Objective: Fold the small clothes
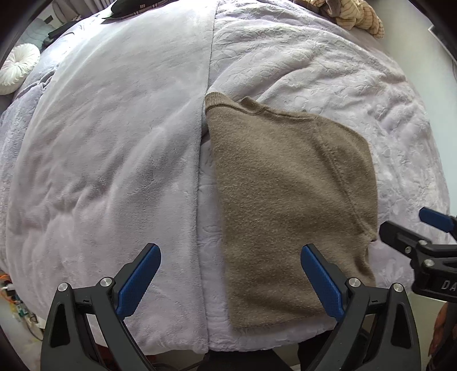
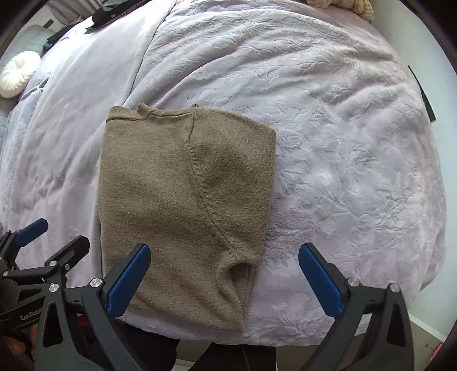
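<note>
Lavender bedspread (image 2: 328, 120) under everything. One brown sweater (image 2: 182, 205), folded, lies at its near edge. Your two grippers, left gripper (image 1: 230, 281) and right gripper (image 2: 224, 281), hover over sweater, jaws spread wide, holding nothing.

Lilac blanket (image 2: 328, 148), white round cushion (image 1: 17, 67), tan striped fabric (image 1: 357, 15).
</note>
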The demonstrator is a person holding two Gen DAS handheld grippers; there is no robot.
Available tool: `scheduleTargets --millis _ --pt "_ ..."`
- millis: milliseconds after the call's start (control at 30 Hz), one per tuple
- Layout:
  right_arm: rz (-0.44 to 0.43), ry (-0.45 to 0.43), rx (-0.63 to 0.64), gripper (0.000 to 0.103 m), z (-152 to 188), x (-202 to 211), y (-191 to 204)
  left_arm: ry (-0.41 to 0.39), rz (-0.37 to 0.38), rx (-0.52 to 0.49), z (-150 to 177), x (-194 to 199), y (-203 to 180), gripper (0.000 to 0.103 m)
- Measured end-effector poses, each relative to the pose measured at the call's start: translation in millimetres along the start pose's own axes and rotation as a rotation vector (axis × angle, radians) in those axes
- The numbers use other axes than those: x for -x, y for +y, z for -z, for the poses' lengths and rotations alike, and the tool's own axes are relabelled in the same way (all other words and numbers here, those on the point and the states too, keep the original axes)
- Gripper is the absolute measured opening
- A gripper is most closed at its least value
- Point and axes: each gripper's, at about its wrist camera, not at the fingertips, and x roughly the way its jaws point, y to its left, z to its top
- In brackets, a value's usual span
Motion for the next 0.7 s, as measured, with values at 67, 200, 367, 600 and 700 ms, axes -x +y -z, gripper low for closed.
scheduleTargets --millis 67,200,367,600,700 --pt "-0.001 -0.007 -0.001 0.103 -0.3 1.5 0.2 0.006 -0.014 -0.008 0.9 -0.9 -1.5 0.099" --pt "0.003 -0.007 0.0 0.103 -0.8 0.8 1.1 -0.001 -0.044 -0.031 0.9 0.7 -5.1 0.099" --pt "0.005 -0.002 -0.002 0.103 -0.1 0.4 1.0 -0.007 -0.062 -0.032 -0.4 2.6 -4.9 0.099" --pt "0.007 -0.003 -0.018 0.103 -0.8 0.3 -3.2 -0.004 -0.069 -0.024 0.6 2.4 -4.1 0.099" --pt "0.01 -0.001 -0.018 0.103 -0.8 -0.1 -3.5 -0.004 -0.07 -0.022 0.9 2.2 -3.7 0.099"
